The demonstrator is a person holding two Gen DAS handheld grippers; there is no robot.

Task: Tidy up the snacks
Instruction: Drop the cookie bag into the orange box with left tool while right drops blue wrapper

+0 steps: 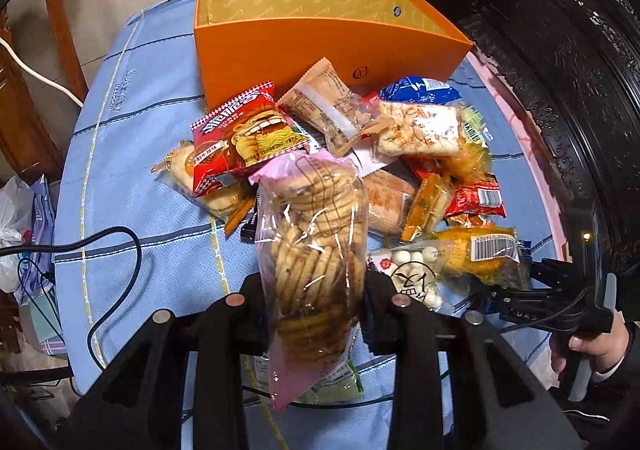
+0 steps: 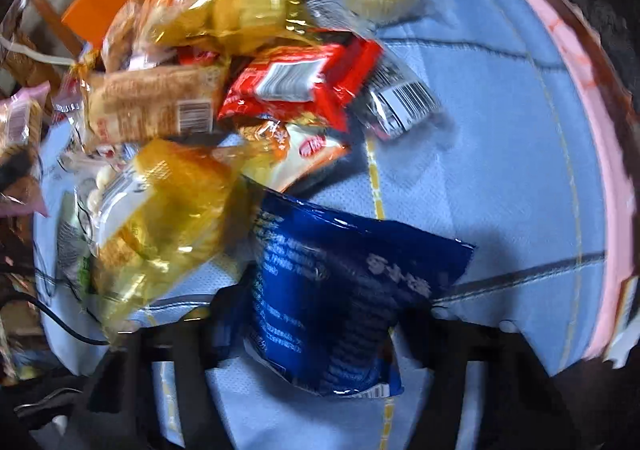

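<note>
Left gripper (image 1: 316, 302) clamped on cookie bag (image 1: 316, 250), held upright above the surface (image 1: 132, 153); right gripper (image 2: 320, 314) holding blue packet (image 2: 340, 290), view blurred; snack pile (image 1: 360, 153) mid-surface, just before the orange box (image 1: 304, 45), its top open.

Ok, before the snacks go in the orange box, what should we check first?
1. Left gripper holding the cookie bag: ok.
2. Right gripper holding the blue packet: ok, though the view is blurred.
3. Orange box open on top: ok.
4. Room inside the box: ok, the part that shows looks empty.
5. Path to the box: not ok, the snack pile lies in front.
</note>
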